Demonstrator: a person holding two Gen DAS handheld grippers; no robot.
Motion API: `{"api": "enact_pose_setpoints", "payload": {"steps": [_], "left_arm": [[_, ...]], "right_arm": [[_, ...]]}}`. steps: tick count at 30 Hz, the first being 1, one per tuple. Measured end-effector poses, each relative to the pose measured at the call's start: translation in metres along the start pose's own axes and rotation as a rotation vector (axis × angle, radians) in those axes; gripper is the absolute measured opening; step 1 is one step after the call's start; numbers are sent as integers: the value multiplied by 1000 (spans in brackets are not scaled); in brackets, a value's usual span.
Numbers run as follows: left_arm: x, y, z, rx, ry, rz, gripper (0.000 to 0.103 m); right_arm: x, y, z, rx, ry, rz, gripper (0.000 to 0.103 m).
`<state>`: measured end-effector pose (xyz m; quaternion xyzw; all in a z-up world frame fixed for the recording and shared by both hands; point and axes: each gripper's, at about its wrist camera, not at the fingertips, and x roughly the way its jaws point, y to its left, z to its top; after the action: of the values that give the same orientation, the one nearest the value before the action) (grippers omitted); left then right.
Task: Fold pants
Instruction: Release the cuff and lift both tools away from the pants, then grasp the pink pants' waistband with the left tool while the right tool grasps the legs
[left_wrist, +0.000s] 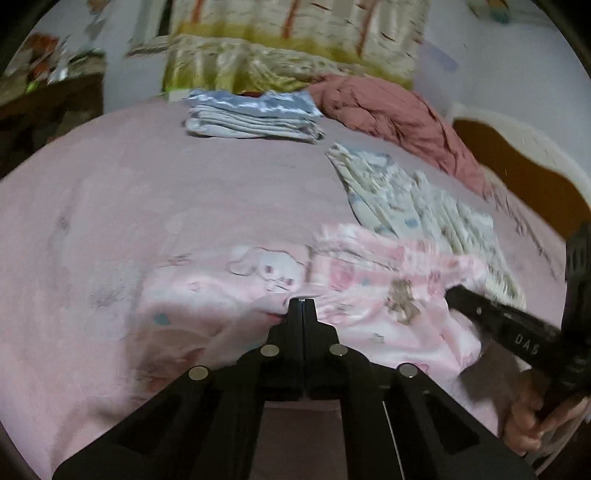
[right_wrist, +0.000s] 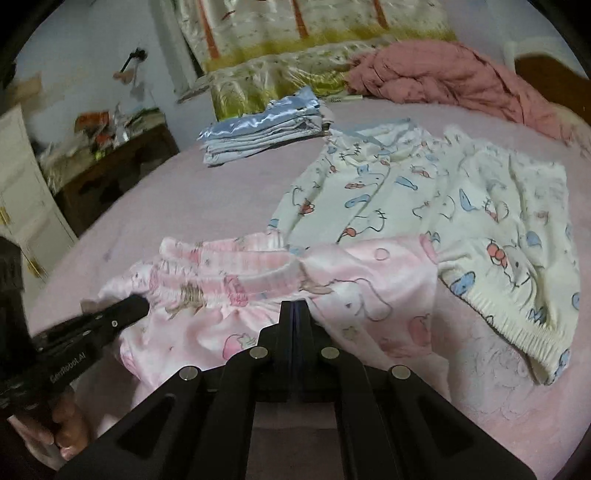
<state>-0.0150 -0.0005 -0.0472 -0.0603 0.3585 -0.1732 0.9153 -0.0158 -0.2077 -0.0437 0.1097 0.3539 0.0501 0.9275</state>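
Pink printed pants (left_wrist: 369, 291) lie bunched on the pink bed sheet (left_wrist: 147, 192); they also show in the right wrist view (right_wrist: 354, 291). My left gripper (left_wrist: 303, 301) is shut on the pants' near edge. My right gripper (right_wrist: 294, 304) is shut on the pants' near edge too. The right gripper enters the left wrist view from the right (left_wrist: 452, 293), touching the pants. The left gripper enters the right wrist view from the left (right_wrist: 142, 301), at the elastic waistband (right_wrist: 221, 277).
White printed pajamas (right_wrist: 461, 206) lie spread just behind the pink pants. A folded stack of pale clothes (right_wrist: 266, 129) sits farther back. A crumpled dusty-pink blanket (right_wrist: 443, 74) and a wrapped bedding pack (right_wrist: 288, 81) lie at the far edge. A dark wooden cabinet (right_wrist: 110, 173) stands left.
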Motion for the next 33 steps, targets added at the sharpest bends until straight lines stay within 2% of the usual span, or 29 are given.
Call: {"api": "enact_pose_setpoints", "payload": {"steps": [4, 6, 7, 8, 10, 13, 15, 17, 18, 20, 21, 22, 23, 25, 29, 33], "left_arm": [[-6, 4, 1, -4, -32, 10, 4], [-19, 2, -1, 31, -78, 38, 20], [-27, -1, -2, 57, -103, 52, 33], [-35, -4, -4, 80, -126, 67, 41], [-47, -8, -9, 105, -155, 82, 45], [-57, -10, -19, 71, -132, 53, 59], [-64, -7, -28, 1, -96, -7, 63], [-69, -3, -35, -81, -60, -76, 75], [-69, -1, -38, -131, -39, -107, 76], [-61, 6, -42, -255, 23, -192, 76], [-52, 11, -44, -323, 60, -243, 76], [-45, 15, -47, -372, 93, -280, 76], [-39, 16, -48, -400, 119, -294, 76], [-38, 16, -45, -414, 100, -288, 76], [-29, 15, -37, -464, 80, -276, 78], [-18, 10, -27, -433, 30, -218, 79]], "right_arm": [[-5, 4, 0, -37, -30, -37, 0], [-20, 7, -4, -70, -79, -76, 2], [-25, 7, -4, -76, -90, -84, 9], [-36, 6, -7, -76, -103, -91, 15], [-53, 0, -14, -43, -112, -64, 39], [-73, -11, -30, 39, -91, -6, 42], [-80, -18, -42, 111, -44, 61, 42], [-82, -21, -51, 168, -5, 126, 42], [-82, -23, -55, 212, 16, 175, 45], [-77, -28, -62, 317, 58, 264, 58], [-72, -31, -65, 376, 88, 300, 71], [-64, -34, -69, 461, 131, 346, 74], [-60, -36, -71, 504, 139, 378, 74], [-55, -38, -71, 564, 121, 399, 74], [-44, -49, -70, 710, 82, 386, 74], [-30, -47, -61, 728, 42, 337, 75]]}}
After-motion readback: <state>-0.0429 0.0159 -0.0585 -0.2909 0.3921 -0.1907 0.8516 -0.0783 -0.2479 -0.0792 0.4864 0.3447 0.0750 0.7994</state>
